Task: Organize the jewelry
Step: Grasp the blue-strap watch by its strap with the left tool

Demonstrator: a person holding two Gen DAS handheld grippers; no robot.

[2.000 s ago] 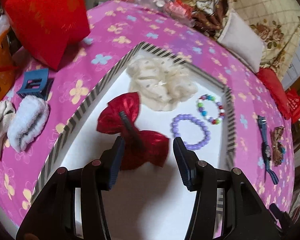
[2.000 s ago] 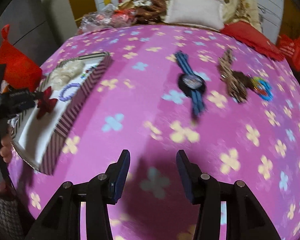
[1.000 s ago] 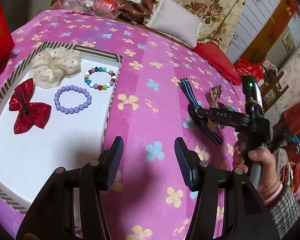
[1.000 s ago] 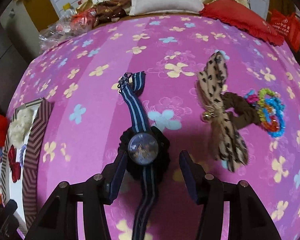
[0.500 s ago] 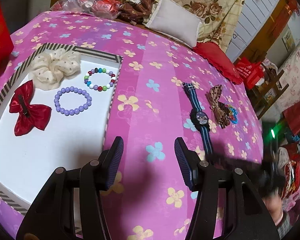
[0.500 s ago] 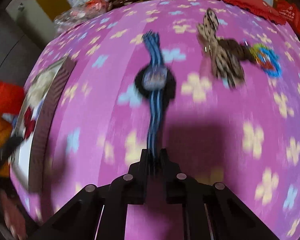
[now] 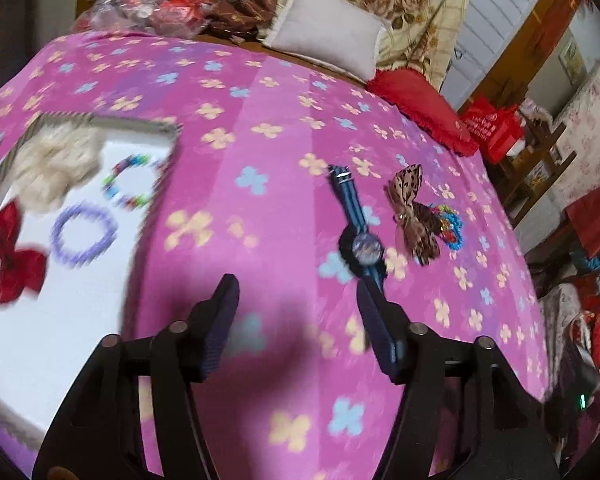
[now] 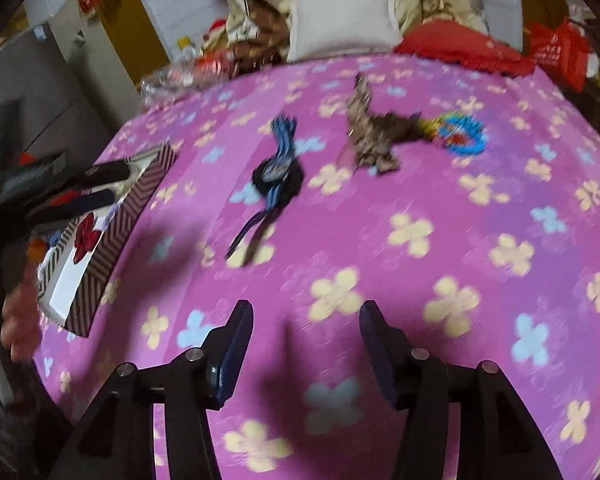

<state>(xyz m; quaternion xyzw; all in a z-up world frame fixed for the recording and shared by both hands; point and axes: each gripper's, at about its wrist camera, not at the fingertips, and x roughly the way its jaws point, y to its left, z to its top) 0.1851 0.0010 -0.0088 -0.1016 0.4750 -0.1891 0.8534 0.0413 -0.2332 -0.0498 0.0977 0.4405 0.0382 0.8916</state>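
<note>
both gripper pairs, left gripper [image 7: 298,312] and right gripper [image 8: 306,340], just opened, empty.

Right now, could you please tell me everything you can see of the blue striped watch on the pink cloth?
The watch has a round dark case with a pale bluish face and a long strap in dark and light blue stripes that looks woven, with a metal buckle at the far end. It lies flat and unbuckled on the pink flowered cloth, strap roughly straight, between the striped box and a leopard-print bow. Neither gripper touches it; it rests on the cloth alone. Blur hides finer detail.
</note>
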